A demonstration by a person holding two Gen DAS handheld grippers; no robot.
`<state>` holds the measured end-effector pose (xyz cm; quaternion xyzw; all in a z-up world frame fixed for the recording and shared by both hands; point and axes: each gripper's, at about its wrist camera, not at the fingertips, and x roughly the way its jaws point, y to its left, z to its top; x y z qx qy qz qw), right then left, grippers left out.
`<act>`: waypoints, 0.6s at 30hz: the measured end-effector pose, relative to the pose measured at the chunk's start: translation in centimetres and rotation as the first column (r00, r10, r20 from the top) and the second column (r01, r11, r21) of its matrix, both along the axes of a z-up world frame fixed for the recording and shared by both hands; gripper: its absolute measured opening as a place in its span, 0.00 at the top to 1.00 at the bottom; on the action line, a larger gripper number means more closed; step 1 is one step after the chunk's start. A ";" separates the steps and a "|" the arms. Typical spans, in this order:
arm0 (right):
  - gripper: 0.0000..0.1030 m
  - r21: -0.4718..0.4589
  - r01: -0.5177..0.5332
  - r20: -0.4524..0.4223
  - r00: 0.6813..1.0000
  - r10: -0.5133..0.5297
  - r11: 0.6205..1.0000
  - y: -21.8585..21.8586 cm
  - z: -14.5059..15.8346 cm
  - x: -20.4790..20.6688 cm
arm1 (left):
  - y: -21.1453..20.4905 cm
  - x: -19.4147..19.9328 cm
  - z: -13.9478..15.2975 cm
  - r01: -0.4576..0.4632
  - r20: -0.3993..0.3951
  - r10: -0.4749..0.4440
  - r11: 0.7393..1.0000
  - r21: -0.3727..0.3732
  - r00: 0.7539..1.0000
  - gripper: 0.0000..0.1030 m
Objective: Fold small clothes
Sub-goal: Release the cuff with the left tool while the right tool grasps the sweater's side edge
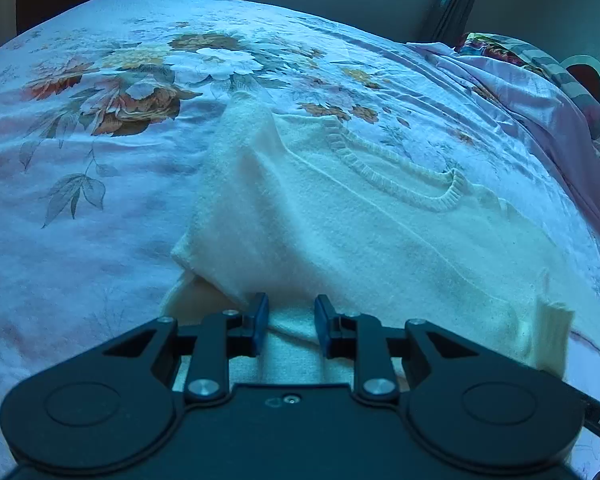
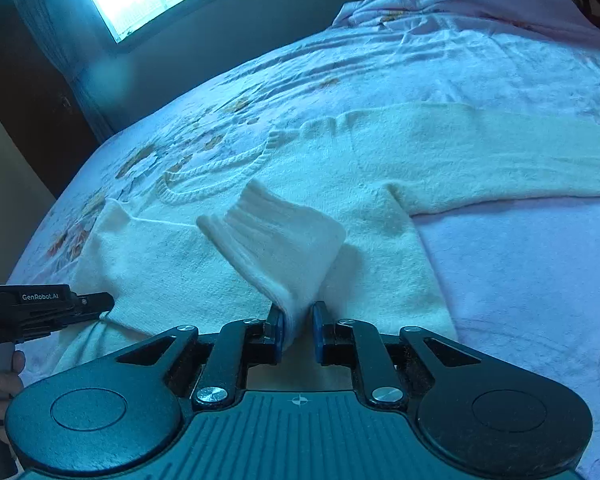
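The right tongs (image 2: 298, 330) are nearest, their blue pads pinched on the ribbed cuff (image 2: 260, 220) of a cream sweater (image 2: 380, 168), the sleeve rising off the sweater's body. The left tongs (image 1: 291, 326) are narrowed over the sweater's near left edge where a folded flap (image 1: 236, 208) lies, but whether their pads actually clamp the knit I cannot tell. The sweater lies flat in the middle of a bed with a floral sheet (image 1: 80, 140), its ribbed neckline (image 1: 400, 176) toward the far side, with bare sheet left of the sweater and a rumpled pillow pile (image 1: 540, 80) beyond its right edge.
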<state>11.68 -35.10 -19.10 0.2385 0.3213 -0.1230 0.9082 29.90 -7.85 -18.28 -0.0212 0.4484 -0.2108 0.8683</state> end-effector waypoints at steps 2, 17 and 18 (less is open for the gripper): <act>0.55 -0.047 0.029 0.003 1.000 -0.028 0.998 -0.1 0.6 -0.3 | 0.1 0.0 0.0 -0.002 0.000 0.002 1.000 0.007 1.000 0.78; 0.55 0.096 0.065 0.035 0.997 -0.068 0.993 -3.2 0.0 -1.3 | 2.0 1.2 -1.0 -0.135 0.020 0.135 0.991 0.019 0.991 0.83; 0.55 0.094 0.066 0.036 0.997 -0.070 0.993 -3.3 -0.1 -1.3 | 2.3 1.4 -1.1 -0.142 0.015 0.142 0.990 0.010 0.990 0.84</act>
